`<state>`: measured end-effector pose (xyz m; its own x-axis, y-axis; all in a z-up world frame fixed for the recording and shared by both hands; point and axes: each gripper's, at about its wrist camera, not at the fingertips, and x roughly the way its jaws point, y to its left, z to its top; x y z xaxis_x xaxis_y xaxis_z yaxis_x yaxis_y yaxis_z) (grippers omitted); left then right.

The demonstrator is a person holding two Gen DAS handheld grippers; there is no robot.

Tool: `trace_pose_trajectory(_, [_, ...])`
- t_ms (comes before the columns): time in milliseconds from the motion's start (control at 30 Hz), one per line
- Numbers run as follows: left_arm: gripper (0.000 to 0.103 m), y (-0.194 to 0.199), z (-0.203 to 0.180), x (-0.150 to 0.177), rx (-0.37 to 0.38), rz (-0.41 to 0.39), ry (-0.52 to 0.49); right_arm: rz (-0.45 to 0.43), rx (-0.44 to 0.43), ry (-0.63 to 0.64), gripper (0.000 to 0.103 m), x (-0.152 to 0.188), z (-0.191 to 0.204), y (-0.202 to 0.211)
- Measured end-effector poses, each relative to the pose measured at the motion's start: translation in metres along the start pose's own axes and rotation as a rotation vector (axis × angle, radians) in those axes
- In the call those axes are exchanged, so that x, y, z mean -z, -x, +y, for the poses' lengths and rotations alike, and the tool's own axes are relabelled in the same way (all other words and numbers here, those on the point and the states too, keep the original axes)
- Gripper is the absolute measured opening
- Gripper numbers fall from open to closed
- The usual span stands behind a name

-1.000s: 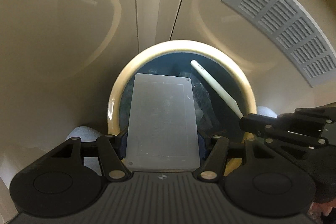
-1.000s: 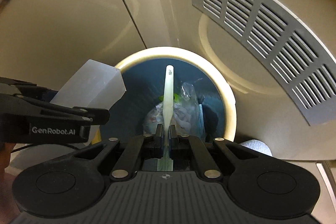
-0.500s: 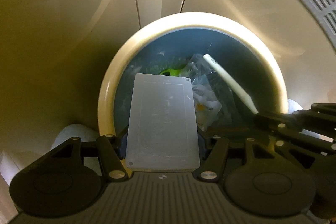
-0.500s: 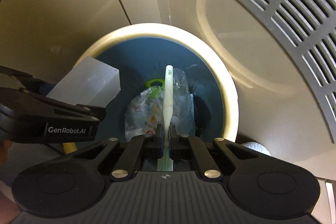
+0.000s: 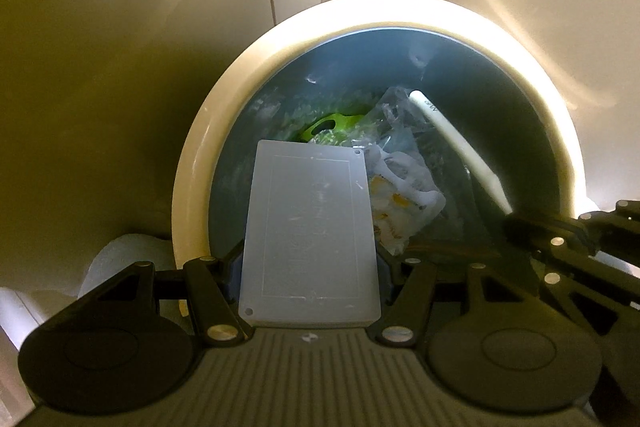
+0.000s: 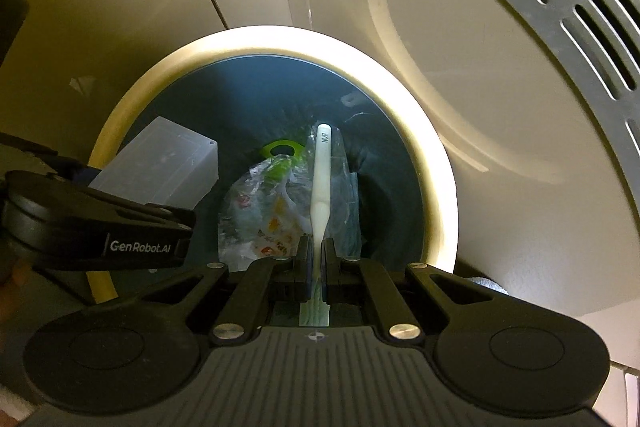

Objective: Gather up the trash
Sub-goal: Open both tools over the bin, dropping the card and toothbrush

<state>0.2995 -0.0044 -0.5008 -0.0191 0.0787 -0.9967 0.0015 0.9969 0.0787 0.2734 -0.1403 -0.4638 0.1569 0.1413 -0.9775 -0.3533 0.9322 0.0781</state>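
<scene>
My left gripper is shut on a frosted translucent plastic box and holds it over the open round trash bin, which has a cream rim and a dark liner. The box also shows in the right wrist view. My right gripper is shut on a white toothbrush, handle pointing forward over the bin. The toothbrush also shows in the left wrist view. Inside the bin lie crumpled clear plastic wrappers and a lime green piece.
Beige cabinet doors stand behind the bin. A grey slotted vent panel curves across the upper right. A white roll-like object sits left of the bin.
Both grippers have moved closer to and over the bin with their items; the bin opening looks larger and its contents show more. Both grips are unchanged.
</scene>
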Motion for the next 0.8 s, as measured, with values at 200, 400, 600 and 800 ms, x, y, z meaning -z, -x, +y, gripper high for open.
trace_pose_trajectory(200, [0.096, -0.007, -0.004, -0.004, -0.004, 0.015, -0.006, -0.001, 0.032, -0.010, 0.006, -0.001, 0.003, -0.008])
trace_pose_trajectory(400, [0.102, 0.000, -0.004, -0.004, 0.005, 0.004, -0.021, 0.001, 0.070, -0.064, 0.034, -0.001, -0.001, -0.006])
trace_pose_trajectory(600, [0.103, 0.033, 0.002, 0.005, 0.013, -0.049, -0.047, -0.042, 0.045, -0.069, 0.051, 0.003, -0.002, 0.021])
trace_pose_trajectory(800, [0.103, 0.090, 0.017, 0.025, 0.039, -0.167, -0.050, -0.113, 0.020, -0.065, 0.061, 0.015, 0.005, 0.070])
